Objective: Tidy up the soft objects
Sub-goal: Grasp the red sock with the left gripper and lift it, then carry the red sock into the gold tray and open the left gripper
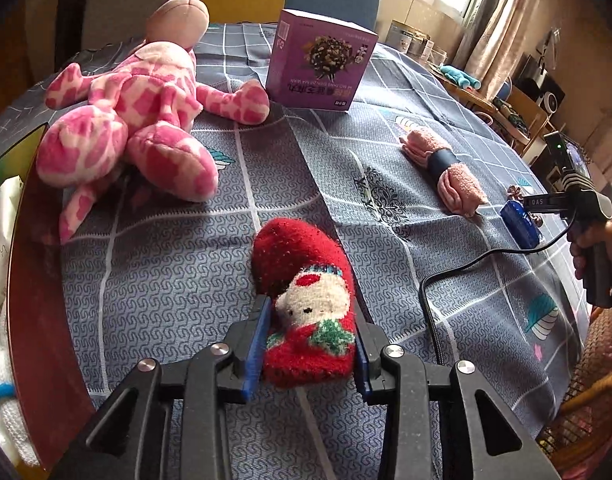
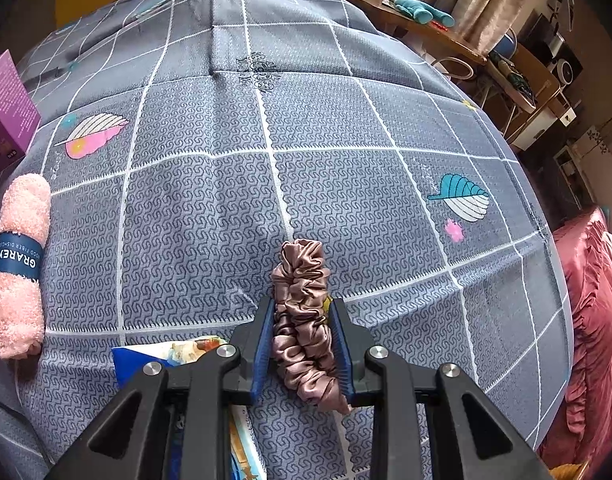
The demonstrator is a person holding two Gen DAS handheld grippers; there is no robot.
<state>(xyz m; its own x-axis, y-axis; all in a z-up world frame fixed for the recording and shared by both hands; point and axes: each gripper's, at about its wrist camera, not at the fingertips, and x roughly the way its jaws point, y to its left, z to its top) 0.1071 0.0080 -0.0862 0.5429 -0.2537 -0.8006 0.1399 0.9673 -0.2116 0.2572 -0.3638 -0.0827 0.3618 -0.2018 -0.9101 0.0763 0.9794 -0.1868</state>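
My left gripper (image 1: 311, 320) is shut on a red Christmas sock (image 1: 306, 300) with a snowman face, held just above the grey checked tablecloth (image 1: 166, 272). My right gripper (image 2: 302, 320) is shut on a dusty-pink satin scrunchie (image 2: 304, 312) over the cloth; the right gripper also shows in the left wrist view (image 1: 523, 204) at the far right. A pink rolled towel with a navy band (image 1: 445, 168) lies between the two; it also shows in the right wrist view (image 2: 18, 264). A pink spotted plush toy (image 1: 138, 116) lies at the back left.
A purple box (image 1: 319, 64) stands at the back centre, also at the left edge of the right wrist view (image 2: 6, 112). A blue packet (image 2: 166, 356) lies under the right gripper. A black cable (image 1: 465, 272) crosses the cloth. Cluttered side tables (image 2: 445, 36) stand beyond.
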